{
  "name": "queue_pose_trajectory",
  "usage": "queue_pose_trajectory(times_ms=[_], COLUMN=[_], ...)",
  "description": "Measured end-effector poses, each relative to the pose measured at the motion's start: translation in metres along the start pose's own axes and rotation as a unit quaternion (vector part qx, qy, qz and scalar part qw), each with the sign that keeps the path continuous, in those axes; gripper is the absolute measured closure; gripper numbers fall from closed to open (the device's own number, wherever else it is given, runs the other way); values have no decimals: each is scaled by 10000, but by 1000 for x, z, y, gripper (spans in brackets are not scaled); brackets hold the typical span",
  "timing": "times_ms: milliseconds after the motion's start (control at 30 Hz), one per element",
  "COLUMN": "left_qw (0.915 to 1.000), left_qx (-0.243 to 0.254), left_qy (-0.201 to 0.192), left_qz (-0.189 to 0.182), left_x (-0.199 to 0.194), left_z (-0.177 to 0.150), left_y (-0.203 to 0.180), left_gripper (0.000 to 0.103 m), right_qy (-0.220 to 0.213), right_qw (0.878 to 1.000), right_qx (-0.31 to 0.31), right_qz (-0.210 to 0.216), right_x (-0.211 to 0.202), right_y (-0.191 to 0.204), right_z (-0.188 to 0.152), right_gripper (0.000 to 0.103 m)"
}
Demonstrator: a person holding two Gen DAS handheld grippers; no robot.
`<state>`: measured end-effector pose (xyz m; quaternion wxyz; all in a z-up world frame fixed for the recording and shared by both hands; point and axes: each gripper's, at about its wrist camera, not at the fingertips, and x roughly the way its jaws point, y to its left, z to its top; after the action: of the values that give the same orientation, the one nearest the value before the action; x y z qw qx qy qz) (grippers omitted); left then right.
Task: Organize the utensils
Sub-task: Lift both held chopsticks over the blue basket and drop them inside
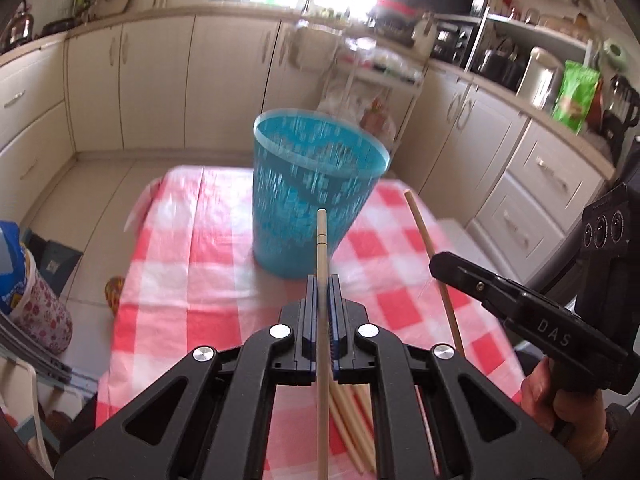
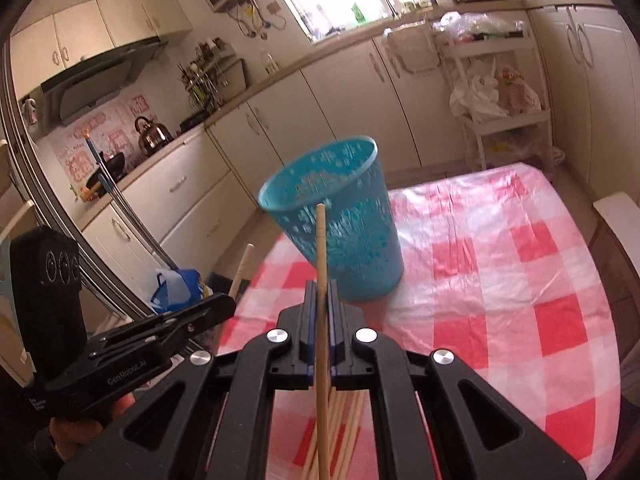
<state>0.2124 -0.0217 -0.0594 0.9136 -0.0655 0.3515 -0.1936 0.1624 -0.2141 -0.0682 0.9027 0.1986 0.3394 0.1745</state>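
A blue perforated plastic basket (image 1: 312, 196) stands upright on the red-and-white checked tablecloth (image 1: 192, 264); it also shows in the right wrist view (image 2: 340, 224). My left gripper (image 1: 323, 280) is shut on a wooden chopstick (image 1: 322, 248) pointing up toward the basket. My right gripper (image 2: 321, 286) is shut on another wooden chopstick (image 2: 321, 248), also aimed at the basket. The right gripper (image 1: 444, 268) with its chopstick (image 1: 432, 256) shows at the right of the left view. Several more chopsticks (image 1: 352, 428) lie on the cloth below the grippers.
Cream kitchen cabinets (image 1: 160, 80) ring the table. A white trolley with bags (image 2: 496, 92) stands behind it. A floral container (image 1: 36, 304) sits left of the table, blue bags (image 2: 176, 288) on the floor. The table edge (image 1: 120, 280) drops off at left.
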Motion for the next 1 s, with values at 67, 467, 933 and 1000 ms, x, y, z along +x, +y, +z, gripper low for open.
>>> queue_pose_trajectory(times_ms=[67, 467, 933, 1000], left_qw=[9998, 9924, 9816, 9800], left_qx=[17, -29, -449, -528], left_qy=[-215, -1206, -1808, -1875], left_qz=[-49, -251, -416, -399], left_x=[-7, -14, 36, 46], left_z=[16, 117, 178, 181], left_y=[-2, -6, 18, 21], left_gripper=[98, 98, 98, 98], right_qy=[-289, -1279, -1622, -1568], right_qw=[9995, 9916, 9867, 9875], right_qx=[-70, 10, 138, 136], right_qz=[60, 215, -55, -120], right_x=[-6, 27, 83, 93], right_y=[8, 29, 15, 11], right_z=[17, 122, 170, 170], right_gripper=[97, 97, 97, 97])
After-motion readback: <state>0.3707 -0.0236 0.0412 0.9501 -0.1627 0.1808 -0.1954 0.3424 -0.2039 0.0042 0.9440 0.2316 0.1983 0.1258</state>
